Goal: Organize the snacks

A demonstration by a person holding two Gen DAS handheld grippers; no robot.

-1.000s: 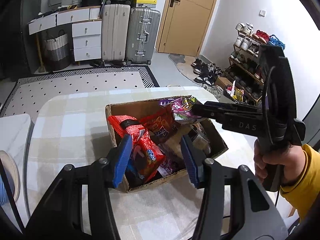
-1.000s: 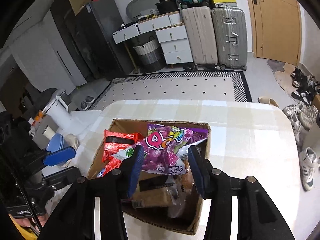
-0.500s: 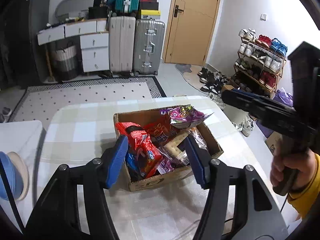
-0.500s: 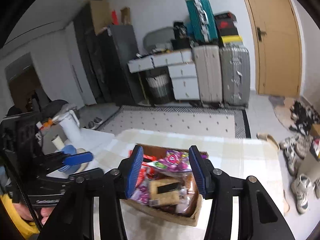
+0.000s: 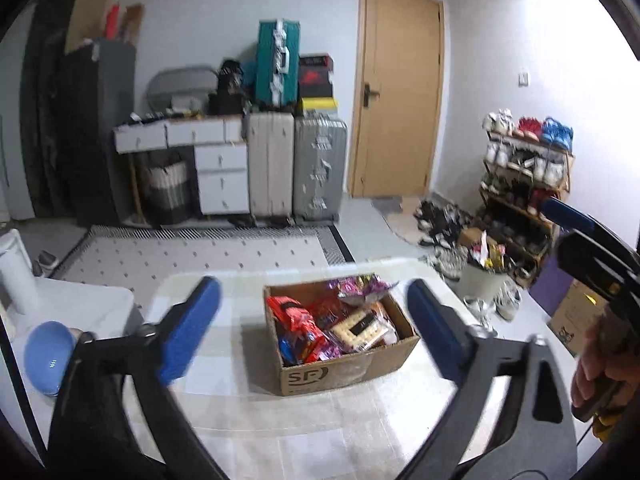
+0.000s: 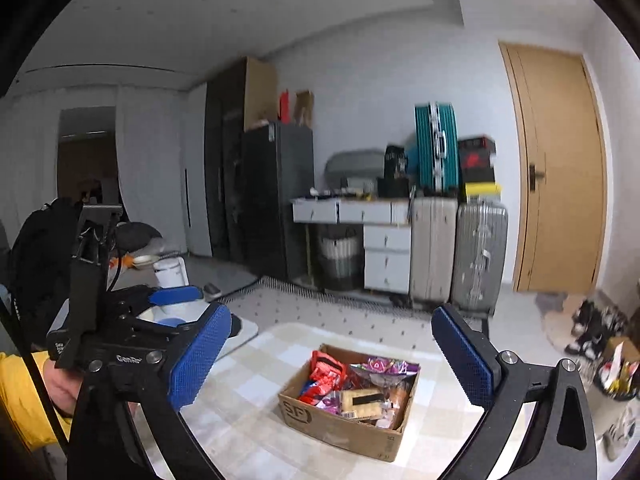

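Observation:
A cardboard box (image 5: pixel 340 374) (image 6: pixel 340 426) full of snack packs stands on the checked table (image 5: pixel 320 432). A red pack (image 5: pixel 298 322), a purple pack (image 5: pixel 362 286) and a beige cracker pack (image 5: pixel 358 330) show inside it. My left gripper (image 5: pixel 314 328) is open and empty, held back and above the box. My right gripper (image 6: pixel 332 356) is open and empty, raised well above the box. The right gripper also shows at the right edge of the left wrist view (image 5: pixel 596 256).
A blue bowl (image 5: pixel 48 354) lies on a white side surface at the left. Suitcases (image 5: pixel 296 168), drawers, a door and a shoe rack (image 5: pixel 524 184) stand beyond the table. A bin (image 5: pixel 480 276) stands by the table's right side.
Both grippers have pulled back and up from the box and opened wider. The purple pack that sat between the right fingers now lies in the box.

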